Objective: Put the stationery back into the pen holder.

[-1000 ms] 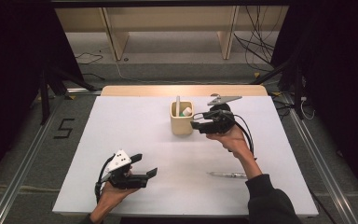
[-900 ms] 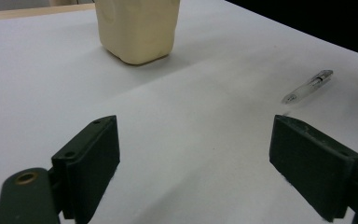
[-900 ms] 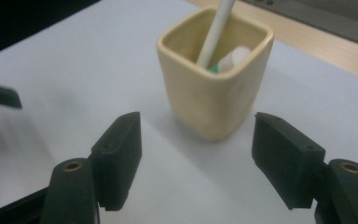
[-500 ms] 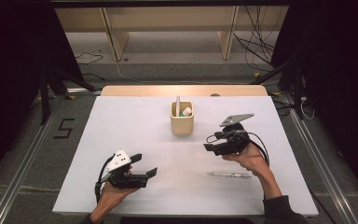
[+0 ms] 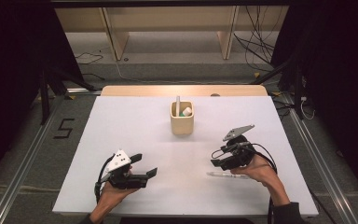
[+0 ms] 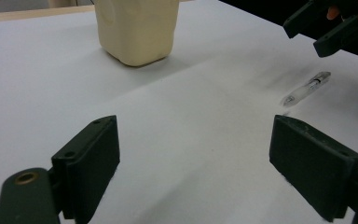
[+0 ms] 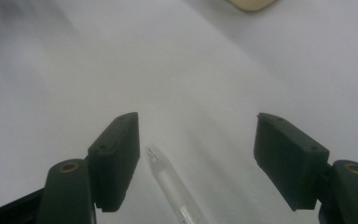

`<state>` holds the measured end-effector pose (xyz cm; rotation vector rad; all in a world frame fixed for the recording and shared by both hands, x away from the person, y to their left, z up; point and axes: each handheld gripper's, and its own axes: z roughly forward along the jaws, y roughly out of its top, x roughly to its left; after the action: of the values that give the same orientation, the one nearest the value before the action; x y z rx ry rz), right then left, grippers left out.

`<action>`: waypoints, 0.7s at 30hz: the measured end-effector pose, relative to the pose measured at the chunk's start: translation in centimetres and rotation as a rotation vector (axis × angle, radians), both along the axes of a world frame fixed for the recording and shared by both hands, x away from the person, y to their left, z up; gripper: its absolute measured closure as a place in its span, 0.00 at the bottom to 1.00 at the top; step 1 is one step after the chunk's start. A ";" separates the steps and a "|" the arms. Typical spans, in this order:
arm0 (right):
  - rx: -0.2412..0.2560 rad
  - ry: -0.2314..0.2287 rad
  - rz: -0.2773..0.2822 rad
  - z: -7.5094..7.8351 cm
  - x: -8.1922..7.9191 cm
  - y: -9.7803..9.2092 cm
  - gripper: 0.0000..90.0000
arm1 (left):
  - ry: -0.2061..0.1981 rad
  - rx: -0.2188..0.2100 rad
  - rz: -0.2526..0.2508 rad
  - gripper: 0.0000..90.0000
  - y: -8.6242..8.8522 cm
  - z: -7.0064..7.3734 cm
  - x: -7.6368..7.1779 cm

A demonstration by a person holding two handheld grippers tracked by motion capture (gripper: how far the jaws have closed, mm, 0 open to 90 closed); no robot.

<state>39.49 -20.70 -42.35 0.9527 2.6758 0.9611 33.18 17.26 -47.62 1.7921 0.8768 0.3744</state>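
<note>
Clear slim pen (image 5: 227, 175) flat on white table (image 5: 135, 130).

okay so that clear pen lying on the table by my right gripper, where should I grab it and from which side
Probably mid-barrel, coming straight down from above. The pen lies flat on the white table, so only its long sides are free. It is thin and round, so set the right gripper with one jaw on each side, across the barrel. Those jaws are open now, and the pen's tip sits close to one of them, so centre first.

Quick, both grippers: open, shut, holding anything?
Left gripper: open, empty, low over the table.
Right gripper: open, empty, jaws above the clear pen.
</note>
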 end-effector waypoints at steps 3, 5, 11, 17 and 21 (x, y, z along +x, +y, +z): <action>-0.040 0.012 0.026 -0.3 -0.2 0.2 0.35 | 0.001 0.003 -0.002 0.18 0.0 0.0 0.0; -0.061 0.017 0.036 -0.4 -0.4 0.3 0.35 | 0.000 0.002 -0.003 0.18 -0.1 0.0 0.0; -0.100 0.016 0.046 -0.5 -0.8 0.3 0.37 | -0.001 0.000 -0.003 0.18 0.0 0.0 0.0; -0.147 0.027 0.062 -0.9 -1.0 0.6 0.38 | 0.000 0.002 -0.004 0.18 -0.1 0.0 0.0; -0.175 0.030 0.075 -1.1 -1.2 0.8 0.38 | -0.002 0.003 -0.004 0.18 -0.1 0.0 0.0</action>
<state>38.32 -19.93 -43.46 0.8423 2.7833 0.7155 33.15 17.20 -47.61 1.7950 0.8717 0.3756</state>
